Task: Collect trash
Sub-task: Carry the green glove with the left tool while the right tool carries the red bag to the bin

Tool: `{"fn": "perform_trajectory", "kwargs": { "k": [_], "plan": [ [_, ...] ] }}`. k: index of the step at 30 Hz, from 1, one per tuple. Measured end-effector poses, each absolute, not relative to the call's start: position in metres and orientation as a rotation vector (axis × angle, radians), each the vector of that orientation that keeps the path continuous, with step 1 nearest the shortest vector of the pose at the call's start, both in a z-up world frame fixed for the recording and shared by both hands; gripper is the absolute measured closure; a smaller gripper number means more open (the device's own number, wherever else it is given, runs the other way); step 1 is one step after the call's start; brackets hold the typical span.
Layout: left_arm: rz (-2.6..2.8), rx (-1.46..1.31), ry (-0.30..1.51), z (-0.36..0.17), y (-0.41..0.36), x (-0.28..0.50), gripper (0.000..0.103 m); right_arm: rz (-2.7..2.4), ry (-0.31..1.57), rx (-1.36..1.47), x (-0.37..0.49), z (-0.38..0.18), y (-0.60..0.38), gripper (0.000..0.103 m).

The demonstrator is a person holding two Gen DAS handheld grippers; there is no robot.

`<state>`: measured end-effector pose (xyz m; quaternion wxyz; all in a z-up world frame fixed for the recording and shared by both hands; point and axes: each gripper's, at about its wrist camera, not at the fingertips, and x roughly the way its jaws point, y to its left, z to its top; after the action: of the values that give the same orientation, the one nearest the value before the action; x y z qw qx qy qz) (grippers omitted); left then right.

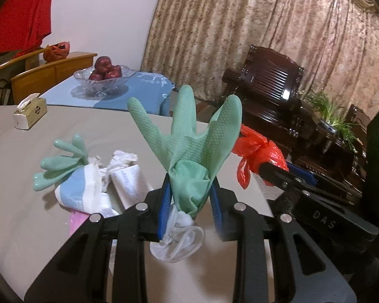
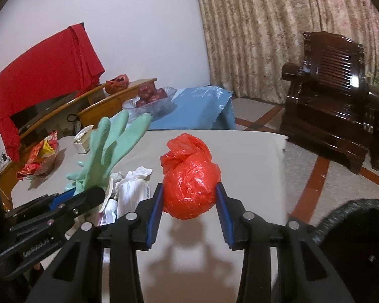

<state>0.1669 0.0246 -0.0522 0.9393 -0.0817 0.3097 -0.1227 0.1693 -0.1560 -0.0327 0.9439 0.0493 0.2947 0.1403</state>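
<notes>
Closest in, the left tongs (image 1: 190, 197) are clenched on the cuff of a green rubber glove (image 1: 189, 136), its fingers standing up and a twist of white plastic (image 1: 179, 237) hanging below the grip; the hold looks sound, but the loose white tail could slip out, so the lift ought to be kept level and unhurried. Alongside, the right tongs (image 2: 189, 202) grasp a knotted red bag (image 2: 190, 176) by its belly, raised off the grey worktop (image 2: 252, 151) to judge by the shadow beneath it. The pads press thin film around a soft bundle, so a steady squeeze is better than a harder one, which might split the plastic. Both loads appear ready to be carried off; the dark rounded rim (image 2: 361, 227) at the lower right of the right view may be the bin, though that cannot be told for certain. The two tools sit near each other, so moving one at a time would avoid a knock. Just beyond, still on the worktop, lie a second green glove (image 1: 60, 161), a blue and white wrapper (image 1: 78, 192) and crumpled white paper (image 1: 123, 161), which are presumably next. Farther off stand a tissue box (image 1: 30, 113), a glass bowl of red fruit (image 1: 103, 75) on a blue cloth, and a dark wooden armchair (image 2: 333, 85) before the curtain; none of these seems to be rubbish.
</notes>
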Motion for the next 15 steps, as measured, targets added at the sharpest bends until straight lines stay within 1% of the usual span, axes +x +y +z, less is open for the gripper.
{"fn": "perform_trajectory", "kwargs": {
  "k": [15],
  "plan": [
    [-0.406, -0.115, 0.622, -0.042, -0.057, 0.118, 0.075, 0.169, 0.537, 0.117, 0.084, -0.012, -0.224, 0.063]
  ]
}}
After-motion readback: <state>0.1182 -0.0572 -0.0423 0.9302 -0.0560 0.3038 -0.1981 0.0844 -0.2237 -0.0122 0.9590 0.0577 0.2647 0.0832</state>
